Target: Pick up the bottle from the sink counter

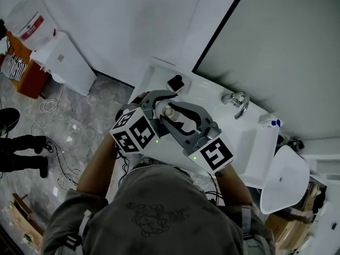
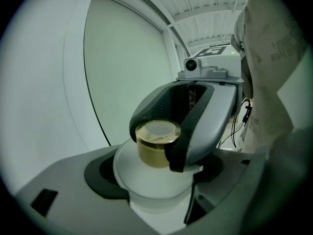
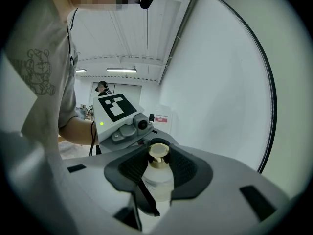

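A white bottle with a gold cap hangs between both grippers, above the front edge of the white sink counter. My left gripper is shut on the bottle's white body, with a dark pad on either side of the shoulder. My right gripper comes from the opposite side. Its ribbed pads press against the gold cap. In the head view the left gripper and right gripper meet tip to tip and hide most of the bottle.
On the counter are a chrome faucet, a small black object near the back left, and a blue-topped item at the right. A toilet stands to the right. A water dispenser and floor cables lie to the left.
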